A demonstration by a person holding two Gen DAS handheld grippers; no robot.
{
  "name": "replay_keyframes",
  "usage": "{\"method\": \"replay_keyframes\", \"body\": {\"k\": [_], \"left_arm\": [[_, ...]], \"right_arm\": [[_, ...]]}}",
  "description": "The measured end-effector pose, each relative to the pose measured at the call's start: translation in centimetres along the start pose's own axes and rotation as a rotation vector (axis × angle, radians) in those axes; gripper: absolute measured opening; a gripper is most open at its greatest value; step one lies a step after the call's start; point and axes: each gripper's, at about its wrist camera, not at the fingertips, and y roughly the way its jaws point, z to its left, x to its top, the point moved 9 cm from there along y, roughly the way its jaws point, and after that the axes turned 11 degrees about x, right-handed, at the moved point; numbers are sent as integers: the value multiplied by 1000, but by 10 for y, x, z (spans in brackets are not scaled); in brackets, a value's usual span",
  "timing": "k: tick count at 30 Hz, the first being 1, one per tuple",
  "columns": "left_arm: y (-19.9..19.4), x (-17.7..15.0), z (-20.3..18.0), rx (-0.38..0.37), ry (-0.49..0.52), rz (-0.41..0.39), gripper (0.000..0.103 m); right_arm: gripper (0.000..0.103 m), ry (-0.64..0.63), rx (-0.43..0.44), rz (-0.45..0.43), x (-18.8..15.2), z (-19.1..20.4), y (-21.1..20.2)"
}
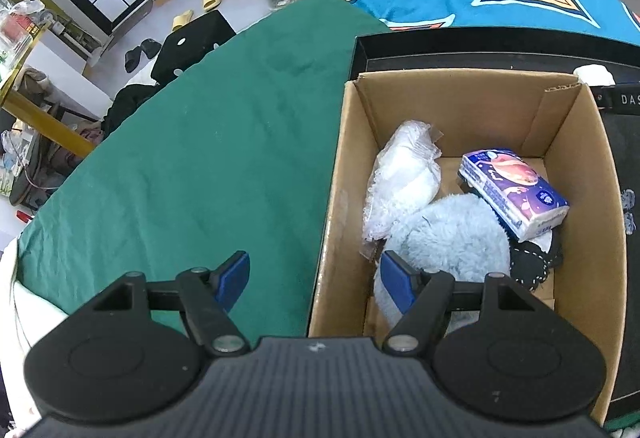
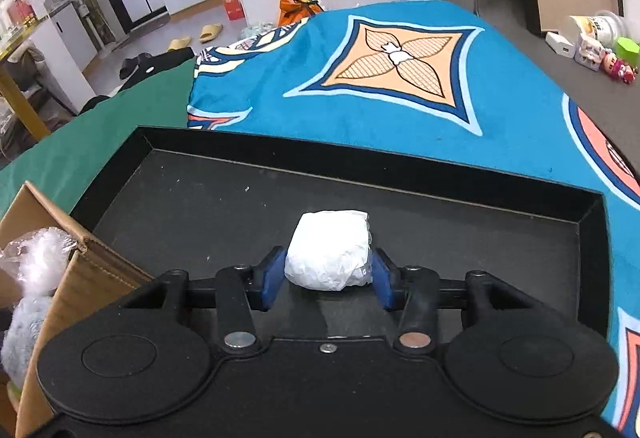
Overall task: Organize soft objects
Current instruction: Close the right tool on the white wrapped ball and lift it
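Note:
A white wrapped soft bundle (image 2: 328, 250) lies on the black tray (image 2: 200, 198), and my right gripper (image 2: 328, 276) is shut on it, a blue pad against each side. The same bundle (image 1: 594, 74) shows behind the cardboard box (image 1: 440, 94) in the left wrist view. The box holds a clear-wrapped white bundle (image 1: 404, 174), a tissue pack (image 1: 516, 190), a light blue plush (image 1: 452, 234) and a dark knitted piece (image 1: 532, 262). My left gripper (image 1: 314, 278) stands open and straddles the box's left wall, one finger over the plush, the other over the green cloth (image 1: 200, 138).
The tray sits behind the box, its near left corner beside the box's flap (image 2: 80, 270). A blue patterned blanket (image 2: 400, 78) lies beyond the tray. Small toys and containers (image 2: 592, 42) stand on a dark surface at far right. Floor clutter lies off the left edge.

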Motion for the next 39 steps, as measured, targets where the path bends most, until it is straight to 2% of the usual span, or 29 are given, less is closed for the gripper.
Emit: {"method": "replay_keyframes", "body": {"k": [9, 15, 23, 32, 39], "left_arm": [[-8, -10, 3, -2, 1, -8, 71], [-14, -19, 6, -16, -6, -6, 71], [-22, -28, 9, -53, -22, -10, 71], [-30, -38, 11, -105, -32, -37, 71], [-37, -43, 11, -152, -48, -73, 71]], "right_arm": [[45, -10, 28, -20, -2, 14, -26], [45, -14, 3, -9, -11, 15, -44], [45, -13, -19, -29, -15, 22, -72], [44, 78, -39, -79, -36, 27, -103], [45, 96, -58, -100, -44, 39, -119]]}}
